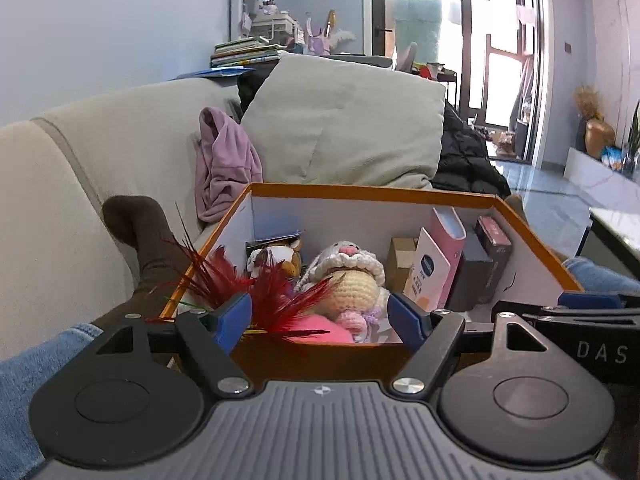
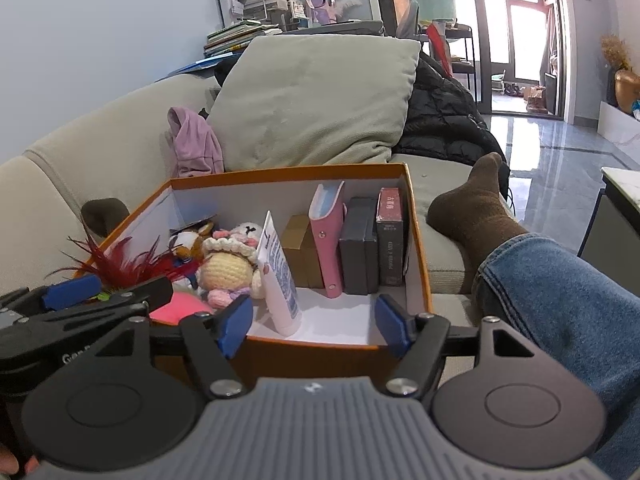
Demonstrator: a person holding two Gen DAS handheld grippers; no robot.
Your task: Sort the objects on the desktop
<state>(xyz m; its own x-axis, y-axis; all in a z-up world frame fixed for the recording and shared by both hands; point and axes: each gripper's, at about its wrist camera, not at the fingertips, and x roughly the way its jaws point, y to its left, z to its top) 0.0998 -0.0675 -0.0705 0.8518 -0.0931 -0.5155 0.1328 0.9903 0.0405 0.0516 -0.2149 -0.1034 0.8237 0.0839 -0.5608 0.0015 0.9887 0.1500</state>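
An orange box with white inside walls sits on the sofa between the person's legs. It holds a crocheted doll, a small plush, red feathers, a pink soft item, a white-pink tube, a pink notebook and dark boxes. My left gripper is open and empty at the box's near left edge. My right gripper is open and empty at the near right edge.
A grey sofa with a large cushion, a purple garment and a black jacket lie behind the box. The person's socked foot and jeans leg lie right of it. A tiled floor lies at right.
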